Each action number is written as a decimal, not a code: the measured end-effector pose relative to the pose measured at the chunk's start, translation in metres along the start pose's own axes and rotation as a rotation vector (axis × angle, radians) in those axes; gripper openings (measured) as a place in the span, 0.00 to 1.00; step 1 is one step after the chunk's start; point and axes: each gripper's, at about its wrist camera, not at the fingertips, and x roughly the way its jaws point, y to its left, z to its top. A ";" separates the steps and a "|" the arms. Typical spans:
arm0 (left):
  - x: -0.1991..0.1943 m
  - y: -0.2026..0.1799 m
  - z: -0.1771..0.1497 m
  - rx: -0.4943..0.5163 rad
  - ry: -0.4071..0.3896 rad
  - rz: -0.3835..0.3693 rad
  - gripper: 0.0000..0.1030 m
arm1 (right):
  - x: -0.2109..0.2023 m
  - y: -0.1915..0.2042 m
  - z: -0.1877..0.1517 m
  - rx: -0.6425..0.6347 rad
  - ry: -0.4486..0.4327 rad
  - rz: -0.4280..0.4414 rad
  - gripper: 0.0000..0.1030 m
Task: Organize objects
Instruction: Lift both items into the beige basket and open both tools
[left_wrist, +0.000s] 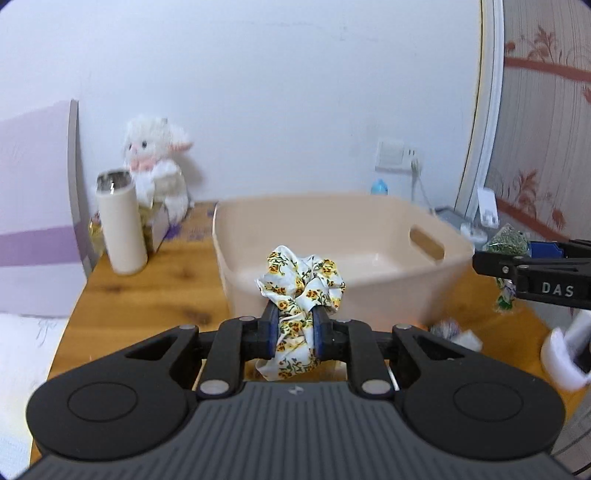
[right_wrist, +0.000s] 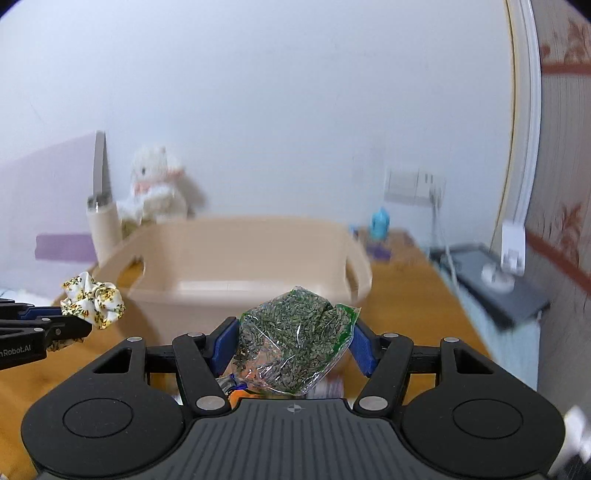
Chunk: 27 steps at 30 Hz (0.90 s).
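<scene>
My left gripper (left_wrist: 295, 332) is shut on a white scrunchie with yellow flowers (left_wrist: 301, 284), held above the wooden table just in front of the beige plastic basket (left_wrist: 369, 291). My right gripper (right_wrist: 295, 338) is shut on a clear bag of green dried leaves (right_wrist: 295, 332), held in front of the same basket (right_wrist: 207, 295). The right gripper and its bag (left_wrist: 506, 243) show at the right edge of the left wrist view. The left gripper with the scrunchie (right_wrist: 92, 299) shows at the left of the right wrist view. The basket's visible inside looks bare.
A cream tumbler (left_wrist: 120, 225) and a white plush lamb (left_wrist: 155, 166) stand at the table's back left. A small blue bottle (right_wrist: 380, 221) is behind the basket. Small crumpled wrappers (left_wrist: 454, 330) lie on the table at front right. A dark device (right_wrist: 487, 280) sits right.
</scene>
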 end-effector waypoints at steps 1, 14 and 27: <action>0.002 -0.001 0.006 0.000 -0.011 0.001 0.20 | 0.001 -0.001 0.007 -0.010 -0.016 -0.006 0.59; 0.104 -0.025 0.053 0.078 0.080 0.096 0.20 | 0.092 0.008 0.047 -0.066 0.049 -0.008 0.59; 0.113 -0.021 0.046 0.080 0.147 0.174 0.69 | 0.107 0.004 0.037 -0.045 0.130 0.006 0.86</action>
